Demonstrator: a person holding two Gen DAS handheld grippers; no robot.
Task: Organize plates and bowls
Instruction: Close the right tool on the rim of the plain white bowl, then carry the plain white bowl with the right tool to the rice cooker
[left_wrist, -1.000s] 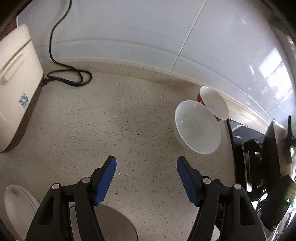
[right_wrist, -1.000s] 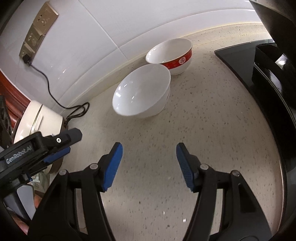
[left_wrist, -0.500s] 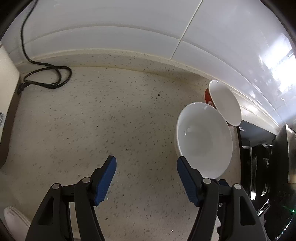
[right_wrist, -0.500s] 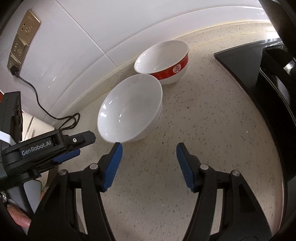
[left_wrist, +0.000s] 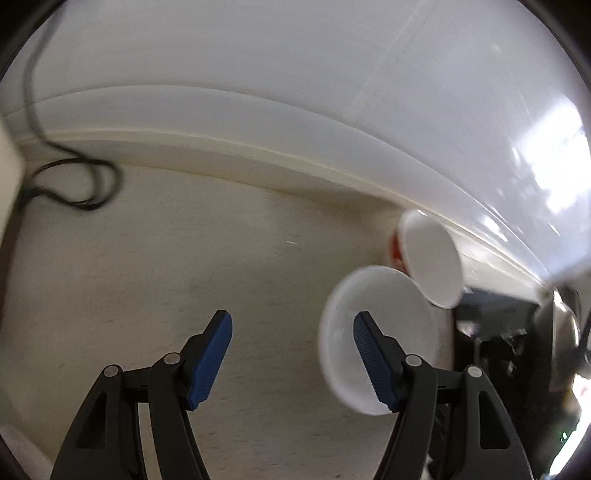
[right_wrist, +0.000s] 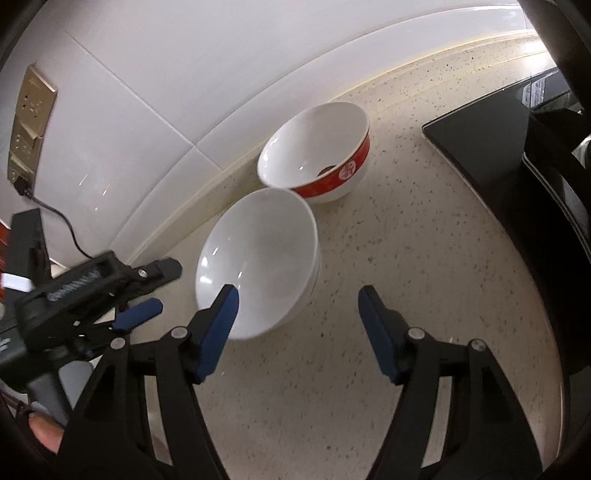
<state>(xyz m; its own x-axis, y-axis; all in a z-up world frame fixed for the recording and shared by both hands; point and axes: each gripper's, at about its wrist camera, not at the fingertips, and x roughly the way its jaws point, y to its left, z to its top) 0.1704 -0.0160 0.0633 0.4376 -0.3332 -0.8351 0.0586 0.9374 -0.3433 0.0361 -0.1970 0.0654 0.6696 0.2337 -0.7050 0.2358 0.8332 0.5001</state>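
Observation:
A plain white bowl (right_wrist: 258, 258) sits on the speckled counter, touching a white bowl with a red band (right_wrist: 314, 144) that stands nearer the wall. My right gripper (right_wrist: 298, 290) is open and empty; its left finger crosses the white bowl's near rim and its right finger is over bare counter. My left gripper (right_wrist: 166, 286) comes in from the left, just short of that bowl. In the blurred left wrist view my left gripper (left_wrist: 292, 317) is open and empty. Its right finger overlaps the white bowl (left_wrist: 399, 317), with the red-banded bowl (left_wrist: 430, 258) beyond.
A black glass hob (right_wrist: 498, 140) with dark cookware lies to the right of the bowls. The tiled wall (right_wrist: 221, 74) carries a socket plate (right_wrist: 31, 122), and a black cable (left_wrist: 74, 184) runs to a cream appliance (left_wrist: 7, 166) at the left edge.
Both grippers have closed in on the plain white bowl, which now sits larger and lower in each view. The right jaws stand slightly wider. The plate at the lower left has left the left view.

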